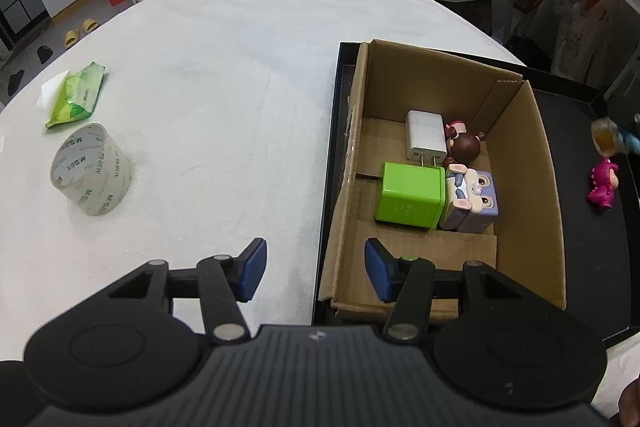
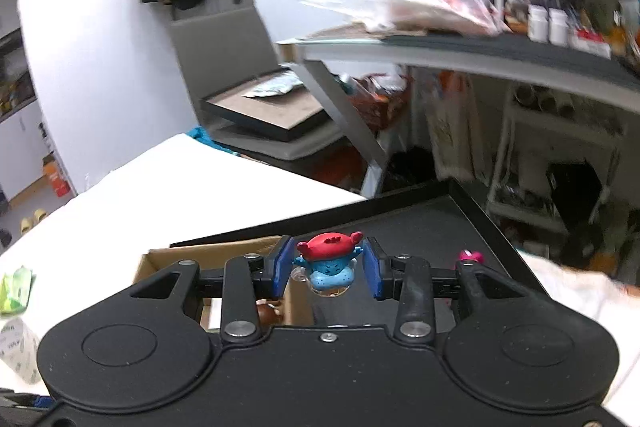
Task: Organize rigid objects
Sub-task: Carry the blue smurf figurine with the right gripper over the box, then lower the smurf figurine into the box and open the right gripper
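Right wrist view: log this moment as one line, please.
right gripper: shut on blue figurine | left gripper: open, empty | cardboard box: two chargers, two figurines | pink figurine: on black tray

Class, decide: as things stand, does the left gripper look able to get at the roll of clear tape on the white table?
Probably yes. The left gripper is open and empty, and the tape roll stands alone on bare table, nothing between them.

We see our left tool [image 1: 315,269] and right tool [image 2: 327,269]: black ribbed bodies, round side discs, silver screws, blue finger pads [image 1: 253,269].
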A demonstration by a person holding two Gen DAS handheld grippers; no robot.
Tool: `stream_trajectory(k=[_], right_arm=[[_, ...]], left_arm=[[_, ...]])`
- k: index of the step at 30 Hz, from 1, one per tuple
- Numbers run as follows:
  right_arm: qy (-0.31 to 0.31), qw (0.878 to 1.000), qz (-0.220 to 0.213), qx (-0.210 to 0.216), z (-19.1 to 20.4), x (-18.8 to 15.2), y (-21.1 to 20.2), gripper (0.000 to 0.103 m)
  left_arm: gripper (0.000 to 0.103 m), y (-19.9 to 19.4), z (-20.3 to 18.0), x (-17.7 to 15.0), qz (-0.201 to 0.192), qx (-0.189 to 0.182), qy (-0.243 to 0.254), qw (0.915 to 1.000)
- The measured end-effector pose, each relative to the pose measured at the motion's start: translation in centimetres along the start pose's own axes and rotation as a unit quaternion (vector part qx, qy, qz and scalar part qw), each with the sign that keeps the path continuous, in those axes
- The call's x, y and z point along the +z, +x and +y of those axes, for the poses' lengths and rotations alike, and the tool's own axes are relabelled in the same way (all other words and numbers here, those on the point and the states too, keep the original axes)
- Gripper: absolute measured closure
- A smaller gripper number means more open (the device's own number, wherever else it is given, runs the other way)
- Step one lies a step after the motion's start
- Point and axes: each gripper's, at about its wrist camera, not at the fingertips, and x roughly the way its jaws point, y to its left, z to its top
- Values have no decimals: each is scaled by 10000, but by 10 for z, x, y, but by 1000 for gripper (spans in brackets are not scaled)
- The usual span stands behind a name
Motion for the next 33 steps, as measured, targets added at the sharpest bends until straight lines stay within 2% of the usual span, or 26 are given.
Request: stream_trajectory(k=[9,14,20,25,29,33], right_arm=[[-285,9991,32,322,24,-2,2,66],[-528,9974,68,486,41,-6,6,66],[-831,9949,176,536,60,-13,18,66],[-762,9934,344,789,68,-16,25,66],[-628,9898,440,1198,73,-16,31,64],[-786,9887,423,1208,80,-19,28,55]], left_arm=[[51,6,15,-3,-93,-243,-151,9995],[55,12,22,-2,-75,-435,-311,9985],[65,18,25,-2,-76,-714,-312,9969],[77,24,25,-4,6,-933,-326,9951],[81,26,26,-3,41,-1060,-392,9936],[81,27,28,-2,71,-1110,-450,9928]])
